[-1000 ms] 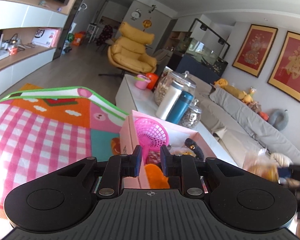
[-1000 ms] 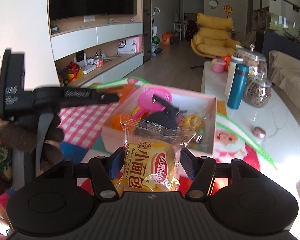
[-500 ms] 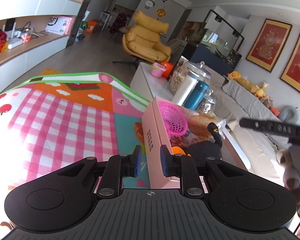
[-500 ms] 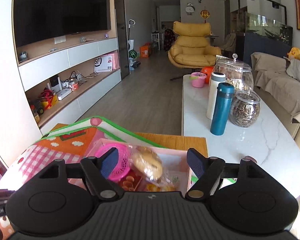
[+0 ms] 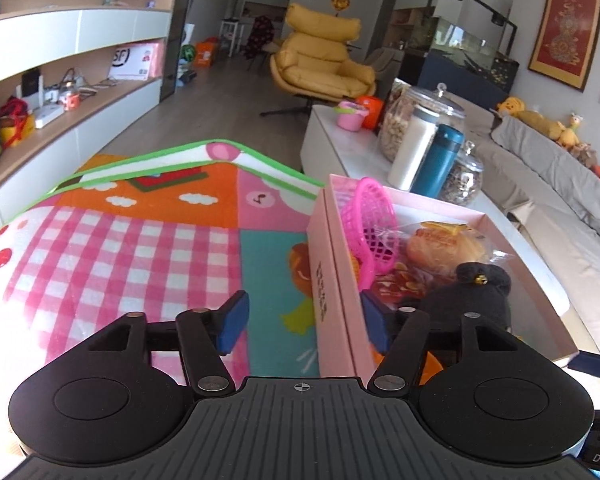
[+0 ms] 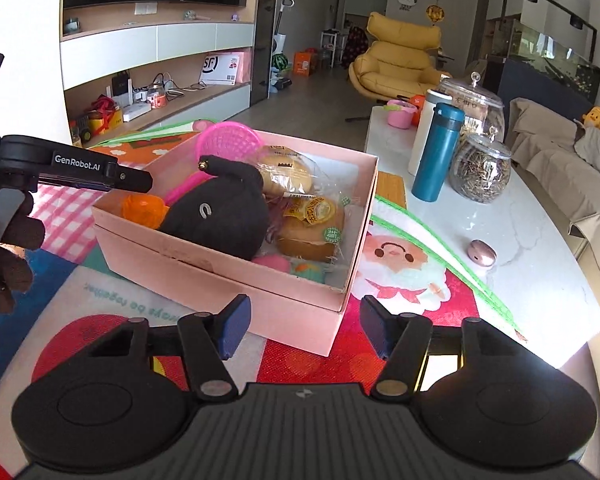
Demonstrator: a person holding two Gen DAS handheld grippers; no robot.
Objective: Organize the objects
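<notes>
At far left, just spread wide at the left gripper (image 5: 303, 324): blue pads now straddle the long side wall of the pink box (image 5: 332, 280) without pressing it, one pad out over the play mat (image 5: 120, 248), the other inside the box. Moving right into the box: pink basket (image 5: 374, 228) tipped on edge at the far end, black plush (image 6: 220, 216) slumped in the middle, then the yellow-labelled bread packet (image 6: 312, 220), no longer gripped but lying flat, label up, close to the box's right-hand end wall. Farther right, at the right gripper (image 6: 304, 326): jaws just narrowed a little after the release yet plainly apart, nothing between them, hovering before the box's near corner. Reads as one more item put away, with both tools free; likely next, steadying or shifting the box. As for heading: long axis of the box runs away from the left camera, crosswise and slanting in the right view, mouth facing up.
</notes>
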